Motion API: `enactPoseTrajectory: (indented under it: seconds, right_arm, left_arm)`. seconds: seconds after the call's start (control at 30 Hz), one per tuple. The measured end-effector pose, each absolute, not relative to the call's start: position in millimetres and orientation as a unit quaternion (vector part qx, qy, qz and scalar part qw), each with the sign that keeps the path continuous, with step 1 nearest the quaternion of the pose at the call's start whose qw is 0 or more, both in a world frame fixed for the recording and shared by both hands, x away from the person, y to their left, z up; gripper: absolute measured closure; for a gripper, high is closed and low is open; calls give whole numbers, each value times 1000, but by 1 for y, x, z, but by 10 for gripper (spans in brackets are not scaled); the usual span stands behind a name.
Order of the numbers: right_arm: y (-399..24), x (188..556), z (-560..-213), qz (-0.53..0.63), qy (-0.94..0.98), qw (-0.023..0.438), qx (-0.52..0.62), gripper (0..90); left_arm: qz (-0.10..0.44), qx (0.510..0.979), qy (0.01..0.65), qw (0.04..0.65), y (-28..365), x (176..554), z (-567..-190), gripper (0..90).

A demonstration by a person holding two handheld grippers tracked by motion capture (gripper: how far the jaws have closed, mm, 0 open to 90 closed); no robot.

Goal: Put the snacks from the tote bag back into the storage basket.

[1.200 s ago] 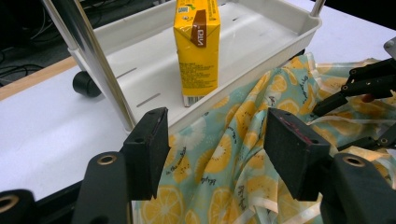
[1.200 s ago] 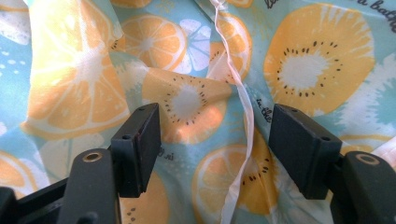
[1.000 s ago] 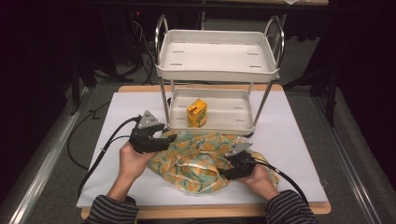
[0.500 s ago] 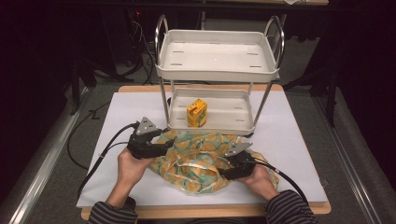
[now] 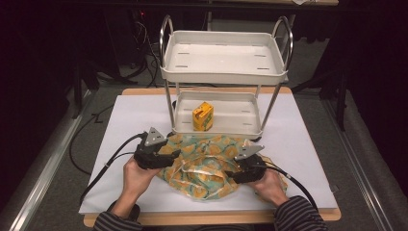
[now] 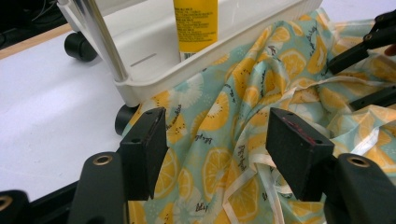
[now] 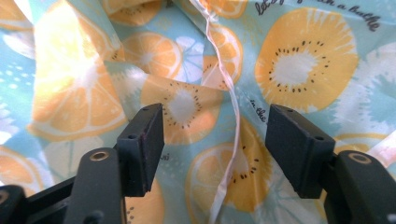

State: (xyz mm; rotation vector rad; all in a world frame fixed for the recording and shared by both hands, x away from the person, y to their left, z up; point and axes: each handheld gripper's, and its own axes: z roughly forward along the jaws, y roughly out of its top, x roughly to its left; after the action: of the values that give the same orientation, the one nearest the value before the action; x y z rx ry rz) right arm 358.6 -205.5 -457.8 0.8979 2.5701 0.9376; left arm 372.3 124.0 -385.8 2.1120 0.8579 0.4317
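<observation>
Black fingers [image 6: 144,149] of the left gripper [image 6: 217,158] stand spread, with the fruit-print cloth [image 6: 233,116] lying between and under them; the pads do not press on it. On the right gripper [image 7: 215,149] the fingers [image 7: 142,142] are spread too, and they have just been closing a little; crumpled cloth and a pale ribbon [image 7: 231,140] run between them, not yet pinched.

From the high view, the left gripper [image 5: 166,155] sits at the cloth's left edge and the right gripper [image 5: 235,171] at its right part, each held in 1 hand, with striped sleeves [image 5: 298,216] coming in from the bottom and black cables trailing off to either side.

Teal with orange and kiwi slices, the cloth [image 5: 204,163] lies bunched on the white sheet [image 5: 125,120] that covers the desk, just in front of a white 2-tier trolley [image 5: 223,72]. Its far edge touches the trolley's lower tray [image 6: 159,77] and one black wheel [image 6: 123,119]. A yellow carton [image 5: 202,116] stands upright in that lower tray, at its near side.
</observation>
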Motion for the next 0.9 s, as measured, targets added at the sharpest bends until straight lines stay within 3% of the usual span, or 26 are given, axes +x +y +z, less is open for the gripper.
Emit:
enactPoseTrajectory:
  seconds: [0.9]
  right_arm:
    - [-243,347,-425,383,839,173,345,516]
  left_arm:
    - [158,833,346,403,130,374,-401,378]
